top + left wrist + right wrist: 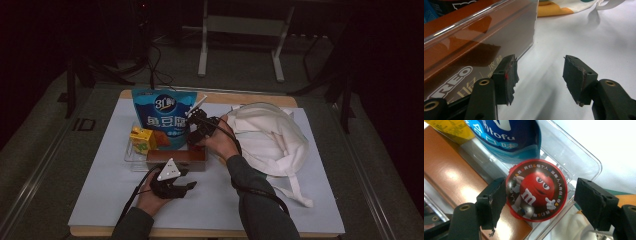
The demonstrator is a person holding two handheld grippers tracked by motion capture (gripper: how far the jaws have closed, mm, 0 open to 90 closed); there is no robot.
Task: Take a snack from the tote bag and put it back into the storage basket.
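Observation:
A round red M&M's tin (pixel 536 190) stands on edge in a clear plastic tray (pixel 584 157), beside a blue snack bag (pixel 516 137). My right gripper (pixel 540 187) is open around the tin: its left jaw is at the tin's rim and its right jaw stands apart from it. In the high view the right gripper (pixel 199 127) reaches in beside the blue bag (pixel 162 117). My left gripper (pixel 540 71) is open and empty over the white sheet, its left jaw next to the brown Oreo box (pixel 461 50). From above, the left gripper (pixel 189 186) lies just in front of the box (pixel 176 159).
A yellow juice carton (pixel 142 139) stands in the tray left of the bag. A white cloth bag (pixel 270 137) with loose straps lies at the right. A white sheet (pixel 220 200) covers the wooden table. Stands and cables are on the dark floor behind.

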